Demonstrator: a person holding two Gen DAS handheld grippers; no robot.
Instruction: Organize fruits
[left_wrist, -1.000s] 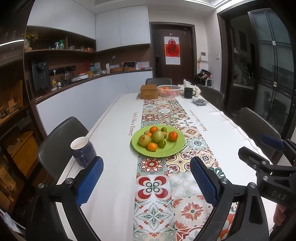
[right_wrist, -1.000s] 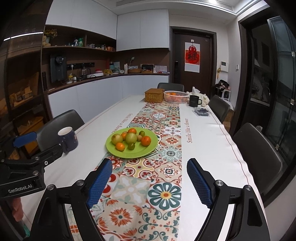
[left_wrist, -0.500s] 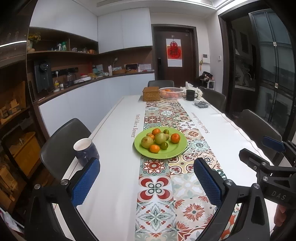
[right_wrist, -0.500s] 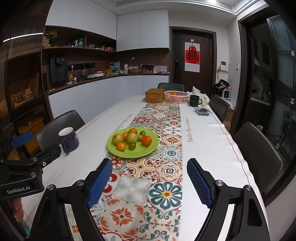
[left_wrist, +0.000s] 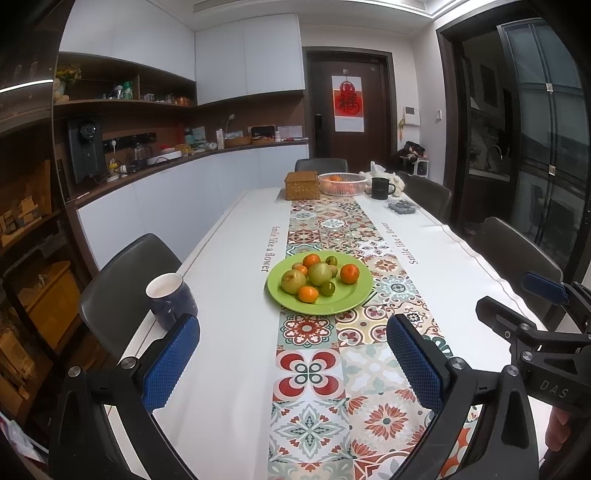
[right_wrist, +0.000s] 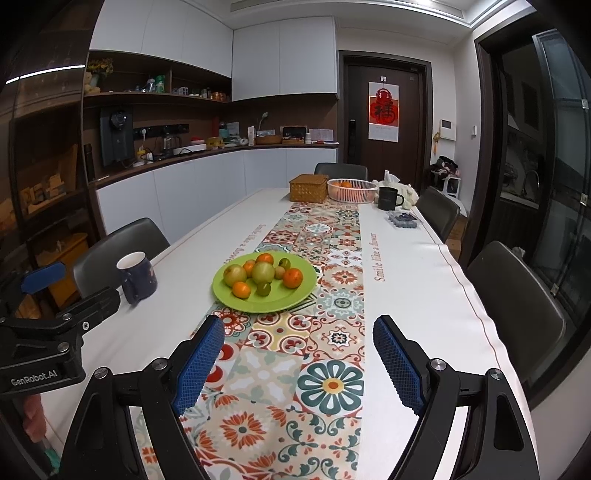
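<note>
A navy mug (left_wrist: 170, 300) stood at the white bench's (left_wrist: 229, 295) left edge; the fruits sat piled on a green plate (left_wrist: 320, 283) on the tiled runner (left_wrist: 332, 229); left tool (left_wrist: 291, 363) and right tool (right_wrist: 297, 363) hung released above it

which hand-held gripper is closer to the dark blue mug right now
Left. The left hand-held gripper hangs open just short of the dark blue mug, its left finger almost level with it. The right hand-held gripper, also open, sits farther off toward the table's middle.
</note>
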